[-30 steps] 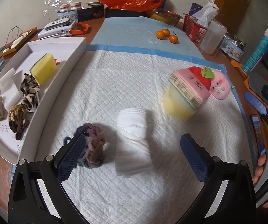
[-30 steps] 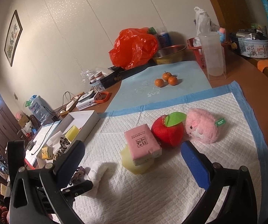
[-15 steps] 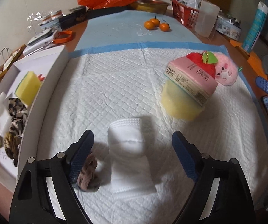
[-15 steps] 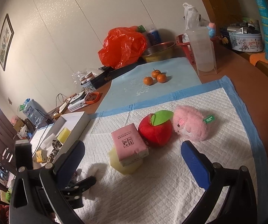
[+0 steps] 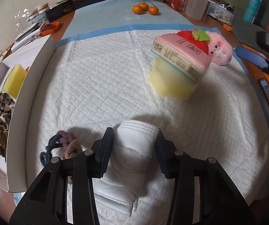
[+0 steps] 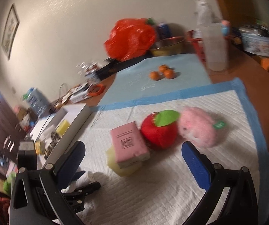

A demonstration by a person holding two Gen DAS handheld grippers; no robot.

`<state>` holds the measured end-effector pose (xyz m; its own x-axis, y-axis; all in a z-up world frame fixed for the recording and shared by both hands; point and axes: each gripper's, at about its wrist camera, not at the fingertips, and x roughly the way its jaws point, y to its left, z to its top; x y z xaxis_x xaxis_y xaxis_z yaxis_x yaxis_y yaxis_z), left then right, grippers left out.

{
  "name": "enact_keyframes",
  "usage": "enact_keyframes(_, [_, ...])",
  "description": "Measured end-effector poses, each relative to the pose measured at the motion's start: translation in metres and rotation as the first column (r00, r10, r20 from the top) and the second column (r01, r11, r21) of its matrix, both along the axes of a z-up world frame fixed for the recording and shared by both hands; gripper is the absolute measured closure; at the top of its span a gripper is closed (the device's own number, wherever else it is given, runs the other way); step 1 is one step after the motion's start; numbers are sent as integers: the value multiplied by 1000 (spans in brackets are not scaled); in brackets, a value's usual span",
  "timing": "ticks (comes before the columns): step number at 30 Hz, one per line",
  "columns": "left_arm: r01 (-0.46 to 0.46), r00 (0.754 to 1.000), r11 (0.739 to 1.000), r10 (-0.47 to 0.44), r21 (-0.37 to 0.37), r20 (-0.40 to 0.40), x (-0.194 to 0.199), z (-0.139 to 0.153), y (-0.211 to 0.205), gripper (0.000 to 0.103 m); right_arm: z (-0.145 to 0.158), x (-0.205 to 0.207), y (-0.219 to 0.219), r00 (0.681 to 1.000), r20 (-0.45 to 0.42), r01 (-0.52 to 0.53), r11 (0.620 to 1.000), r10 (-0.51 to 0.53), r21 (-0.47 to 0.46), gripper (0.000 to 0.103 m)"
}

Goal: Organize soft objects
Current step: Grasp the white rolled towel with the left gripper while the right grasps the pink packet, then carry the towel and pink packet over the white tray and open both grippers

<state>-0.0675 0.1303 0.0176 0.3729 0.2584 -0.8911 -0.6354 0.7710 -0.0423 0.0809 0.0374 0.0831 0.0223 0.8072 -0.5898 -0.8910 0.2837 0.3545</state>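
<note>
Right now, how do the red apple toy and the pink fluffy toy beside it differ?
The red apple toy looks smooth and bears a green leaf on top; the pink fluffy toy is shaggy, with a small face and a green tag. The apple sits right behind the pink packet; the pink toy lies farther out. Both are soft and rest on the white quilted pad.

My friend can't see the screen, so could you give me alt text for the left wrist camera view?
The left claw has just been closing around a folded white fabric mask on a white quilted pad, its pads at the mask's sides. A braided hair tie lies just left of it; farther off, a pink tissue pack rests on a yellow sponge.
</note>
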Motion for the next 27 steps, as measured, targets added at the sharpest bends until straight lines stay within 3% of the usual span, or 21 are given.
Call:
enact_keyframes(5, [10,1000,1000,-10,-4,10,-9,4,0,59,-10,-19,34,994,36,-104,992,106,-67,0])
enact_keyframes(8, [16,1000,1000,-16,-15,-5,-10,0,1,59,-23,-25,52,992,78,-93,987,104,-127,0])
enact_keyframes(12, [35,999,999,-35,-5,-2,-13,-2,-3,59,-38,-19,59,995,62,-68,984,79,-166,2])
enact_keyframes(14, [42,999,999,-42,-10,10,-14,-2,-4,59,-40,-20,59,994,81,-62,984,77,-167,10])
enact_keyframes(16, [57,998,998,-57,7,1,-12,-1,-7,61,-38,-22,60,991,102,-65,982,84,-178,52])
enact_keyframes(21, [81,996,996,-83,34,44,-11,9,-13,65,-40,-27,57,986,114,-95,975,120,-203,54])
enact_keyframes(27, [23,983,996,-38,84,178,-30,57,-7,65,-7,-24,29,991,112,-66,994,76,-87,54])
